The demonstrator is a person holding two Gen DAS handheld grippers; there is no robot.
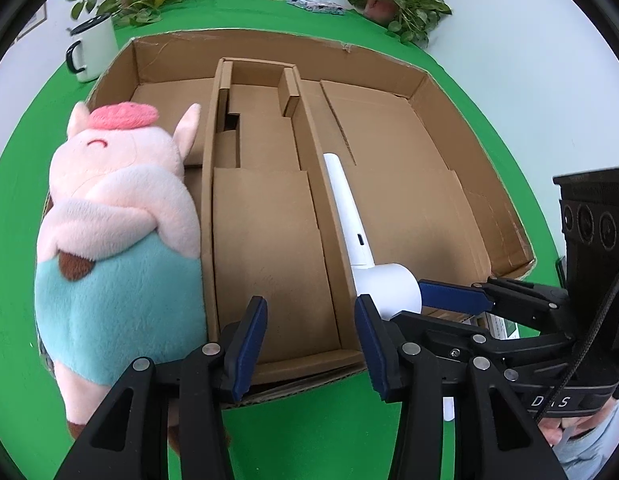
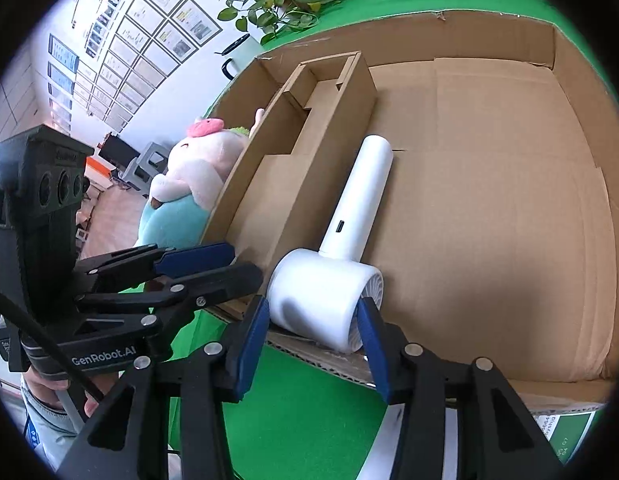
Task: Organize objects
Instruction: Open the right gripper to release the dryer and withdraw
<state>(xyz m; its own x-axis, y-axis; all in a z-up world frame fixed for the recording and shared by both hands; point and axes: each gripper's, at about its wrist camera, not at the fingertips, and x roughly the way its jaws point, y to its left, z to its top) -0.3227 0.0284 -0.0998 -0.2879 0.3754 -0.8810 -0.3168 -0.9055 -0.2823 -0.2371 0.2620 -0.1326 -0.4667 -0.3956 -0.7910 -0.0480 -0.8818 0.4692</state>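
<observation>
R gripper (image 2: 313, 344) at the white hair dryer (image 2: 329, 280), L gripper (image 1: 311, 344) idle by the box rim.
Dryer lay in the cardboard box's (image 2: 569, 100) big right bay, head on the near rim, handle pointing inward. R fingers bracketed the head, seemingly touching, but I couldn't tell if they were clamped or just released; L fingers were spread, holding nothing. Risk, imo: head was smooth & round, perched on the rim, so a loose pinch or a nudge could roll it out onto the green cloth (image 1: 21, 220). Plush pig (image 1: 121, 240) filled the left bay, leaning vs the divider; middle insert (image 1: 265, 248) looked bare.
</observation>
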